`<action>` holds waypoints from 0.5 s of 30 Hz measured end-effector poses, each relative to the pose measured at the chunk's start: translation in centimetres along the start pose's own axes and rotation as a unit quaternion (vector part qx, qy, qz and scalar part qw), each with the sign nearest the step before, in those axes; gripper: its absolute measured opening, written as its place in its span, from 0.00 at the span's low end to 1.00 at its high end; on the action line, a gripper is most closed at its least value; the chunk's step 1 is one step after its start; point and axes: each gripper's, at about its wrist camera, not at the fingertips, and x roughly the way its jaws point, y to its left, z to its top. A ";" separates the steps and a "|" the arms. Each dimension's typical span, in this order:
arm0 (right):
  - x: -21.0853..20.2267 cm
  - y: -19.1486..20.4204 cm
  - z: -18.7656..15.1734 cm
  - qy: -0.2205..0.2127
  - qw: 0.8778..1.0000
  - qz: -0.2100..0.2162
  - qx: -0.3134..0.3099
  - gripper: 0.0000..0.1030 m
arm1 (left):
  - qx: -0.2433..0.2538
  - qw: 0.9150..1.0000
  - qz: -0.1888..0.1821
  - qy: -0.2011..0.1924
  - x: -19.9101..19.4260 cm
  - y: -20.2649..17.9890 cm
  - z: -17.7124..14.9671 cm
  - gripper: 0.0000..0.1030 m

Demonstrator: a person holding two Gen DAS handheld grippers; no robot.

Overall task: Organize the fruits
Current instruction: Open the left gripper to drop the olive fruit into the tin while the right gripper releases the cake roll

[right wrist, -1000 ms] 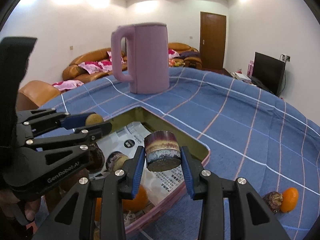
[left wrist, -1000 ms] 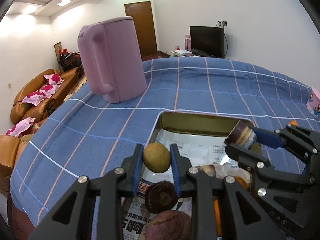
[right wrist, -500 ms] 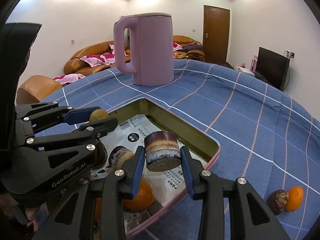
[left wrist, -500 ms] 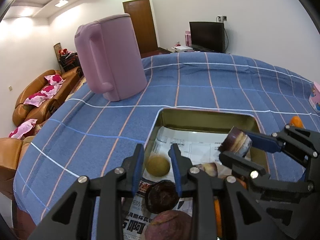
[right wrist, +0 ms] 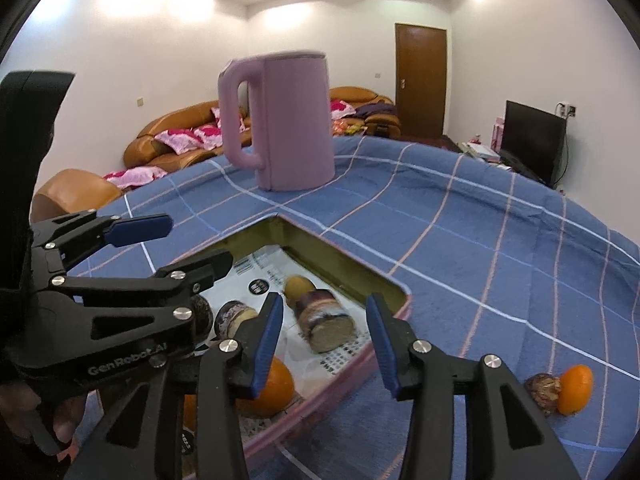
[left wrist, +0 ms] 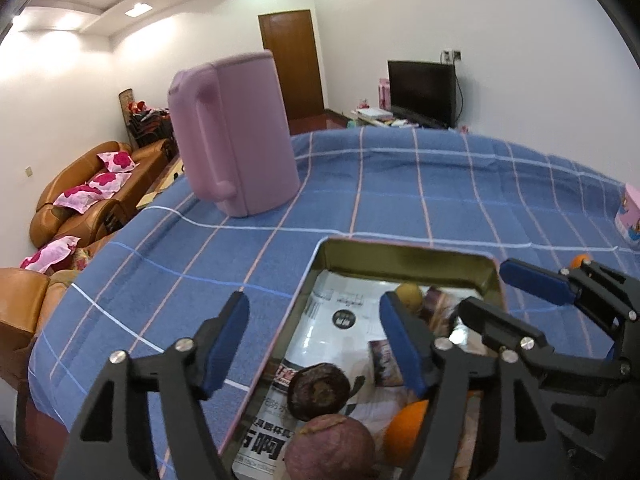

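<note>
A metal tray lined with printed paper sits on the blue checked cloth. My left gripper is open and empty above the tray's left rim. My right gripper is open and empty above the tray. A cut purple yam piece lies below it next to a small yellow-brown fruit. Also in the tray are a dark round fruit, a purple yam, another cut piece and an orange.
A tall pink kettle stands on the cloth behind the tray. A brown fruit and an orange lie on the cloth right of the tray. A pink box stands at the far right.
Both grippers opened. The yellow-brown fruit left my left gripper and the cut yam piece left my right gripper; both now lie in the tray. Both grippers pulled back.
</note>
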 end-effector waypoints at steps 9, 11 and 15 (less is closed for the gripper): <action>-3.1 -2.7 -0.1 -0.022 0.999 -0.028 0.011 0.49 | -0.004 0.999 -0.027 -0.022 -2.0 -3.0 0.5 0.75; -3.8 -3.9 -0.5 -0.024 0.999 -0.039 0.015 0.51 | 0.001 0.999 -0.034 -0.028 -2.4 -4.0 0.5 0.78; -5.0 -7.3 -1.4 -0.020 0.996 -0.070 0.044 0.52 | 0.015 0.998 -0.048 -0.037 -3.0 -6.5 0.5 0.87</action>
